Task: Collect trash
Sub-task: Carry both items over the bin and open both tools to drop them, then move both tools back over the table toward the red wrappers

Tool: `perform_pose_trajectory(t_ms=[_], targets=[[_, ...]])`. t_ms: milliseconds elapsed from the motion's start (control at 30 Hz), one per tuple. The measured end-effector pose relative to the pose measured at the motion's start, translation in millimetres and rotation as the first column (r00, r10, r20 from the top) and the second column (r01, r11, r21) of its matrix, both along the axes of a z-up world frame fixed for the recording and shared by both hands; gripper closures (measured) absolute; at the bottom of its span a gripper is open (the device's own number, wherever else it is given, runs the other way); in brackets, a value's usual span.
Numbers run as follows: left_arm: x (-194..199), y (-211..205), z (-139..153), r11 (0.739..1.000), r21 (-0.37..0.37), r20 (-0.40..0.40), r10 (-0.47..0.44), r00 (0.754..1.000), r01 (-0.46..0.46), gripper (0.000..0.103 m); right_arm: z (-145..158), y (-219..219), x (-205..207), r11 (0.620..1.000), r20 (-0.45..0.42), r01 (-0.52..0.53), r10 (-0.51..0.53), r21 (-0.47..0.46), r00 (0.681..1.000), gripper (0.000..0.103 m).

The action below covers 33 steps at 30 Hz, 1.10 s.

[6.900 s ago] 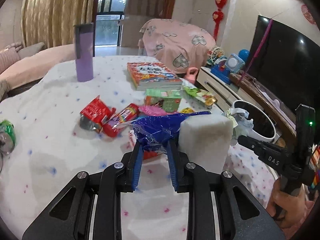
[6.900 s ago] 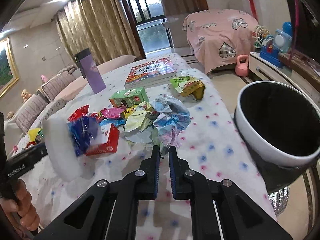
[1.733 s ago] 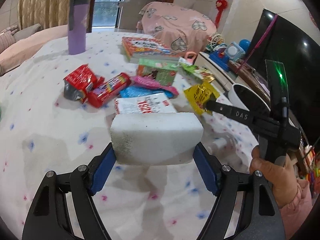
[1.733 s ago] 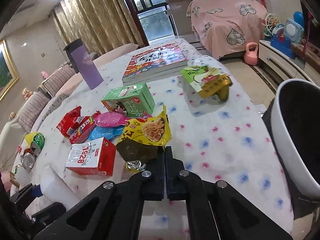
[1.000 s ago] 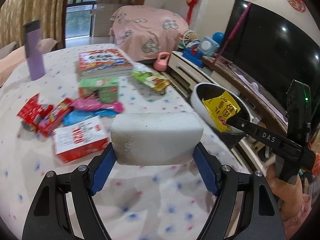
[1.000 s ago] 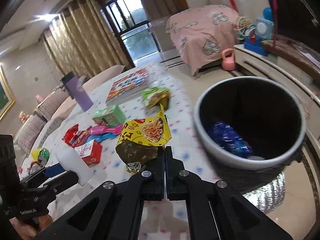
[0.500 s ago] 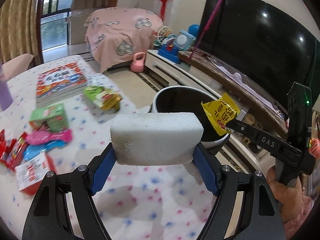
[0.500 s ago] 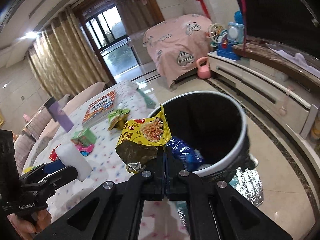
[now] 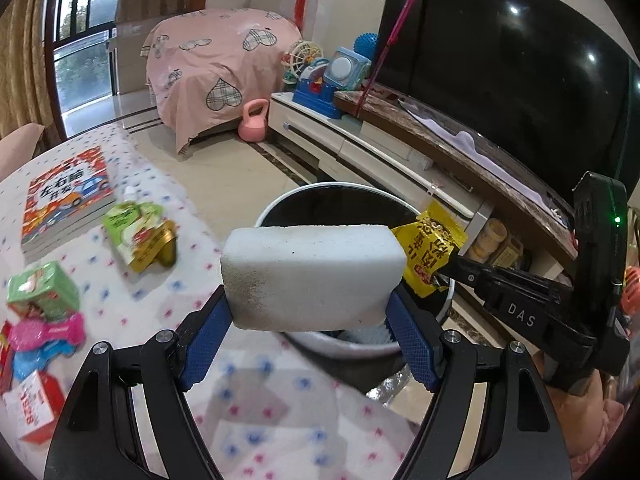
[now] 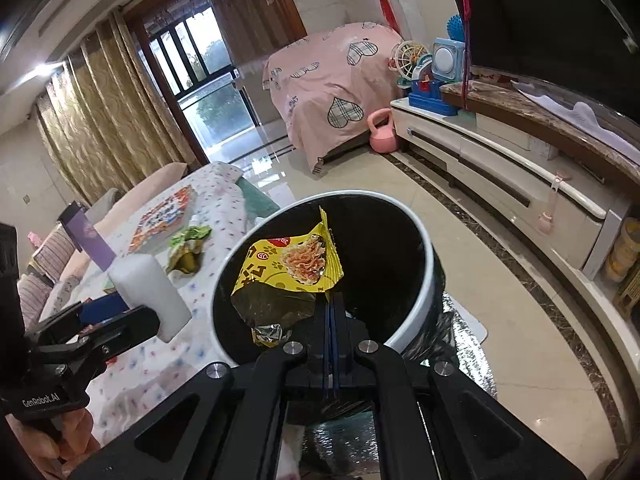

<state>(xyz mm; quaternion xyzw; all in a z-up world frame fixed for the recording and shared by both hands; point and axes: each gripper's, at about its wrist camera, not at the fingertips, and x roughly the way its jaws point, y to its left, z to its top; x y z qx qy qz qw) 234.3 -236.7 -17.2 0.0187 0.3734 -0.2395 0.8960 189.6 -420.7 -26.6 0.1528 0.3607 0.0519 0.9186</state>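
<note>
My right gripper [image 10: 333, 308] is shut on a yellow snack wrapper [image 10: 292, 270] and holds it over the open mouth of the round bin [image 10: 427, 276], which has a white rim and a dark inside. In the left wrist view the same wrapper [image 9: 430, 250] hangs over the bin [image 9: 276, 210]. My left gripper [image 9: 310, 316] is shut on a white sponge block [image 9: 312, 276] and holds it above the table edge, just left of the bin. More wrappers lie on the table: a green and gold pouch [image 9: 140, 238] and a green box [image 9: 42, 290].
The spotted tablecloth [image 9: 120, 304] carries a picture book [image 9: 66, 194], a pink wrapper [image 9: 48, 330] and a red and white box [image 9: 30, 408]. A TV stand [image 10: 500, 160] and television [image 9: 500, 60] run along the right. A purple tumbler [image 10: 86, 242] stands far back.
Both grippers have swung right from the table towards the bin. The yellow wrapper now hangs over the bin's mouth. The sponge has stayed gripped.
</note>
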Motion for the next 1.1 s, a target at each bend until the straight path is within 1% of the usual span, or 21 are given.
perform_pose_trajectory(t_ms=[167, 267, 333, 400, 500, 567, 667, 967, 1100], targets=[[16, -13, -6, 1.0, 0.007, -0.027, -0.016, 1.0, 0.016, 0.024, -2, -7, 11, 0.999, -0.021, 0.0, 0.0, -0.035, 1.0, 0.103], [23, -20, -10, 0.999, 0.013, -0.053, -0.034, 0.998, 0.035, 0.022, -4, -10, 18, 0.998, -0.036, -0.007, 0.005, -0.055, 0.999, 0.102], [27, -22, -13, 0.999, 0.012, -0.072, -0.036, 0.997, 0.037, 0.021, -5, -11, 21, 0.998, -0.043, -0.007, 0.004, -0.06, 0.999, 0.097], [29, -21, -16, 0.999, 0.012, -0.09, -0.034, 0.995, 0.035, 0.02, -8, -13, 23, 0.998, -0.054, -0.009, 0.006, -0.057, 0.999, 0.096], [31, -18, -20, 1.0, 0.004, -0.113, -0.021, 0.993, 0.021, 0.019, -11, -17, 22, 0.999, -0.059, 0.002, -0.005, -0.041, 0.998, 0.093], [30, -17, -22, 1.0, -0.002, -0.123, -0.014, 0.992, 0.014, 0.018, -11, -19, 22, 1.0, -0.057, 0.01, -0.012, -0.03, 0.998, 0.079], [28, -15, -23, 1.0, -0.004, -0.126, -0.01, 0.992, 0.01, 0.016, -11, -21, 19, 1.0, -0.051, 0.025, -0.025, -0.007, 0.998, 0.067], [23, -10, -21, 1.0, -0.031, -0.134, -0.004, 0.991, 0.0, 0.013, 3, -24, 4, 0.997, 0.0, 0.071, -0.071, 0.02, 0.997, 0.057], [17, -5, -18, 0.999, -0.038, -0.132, 0.003, 0.991, -0.008, 0.013, 7, -24, -4, 0.996, 0.009, 0.088, -0.088, 0.032, 0.996, 0.057]])
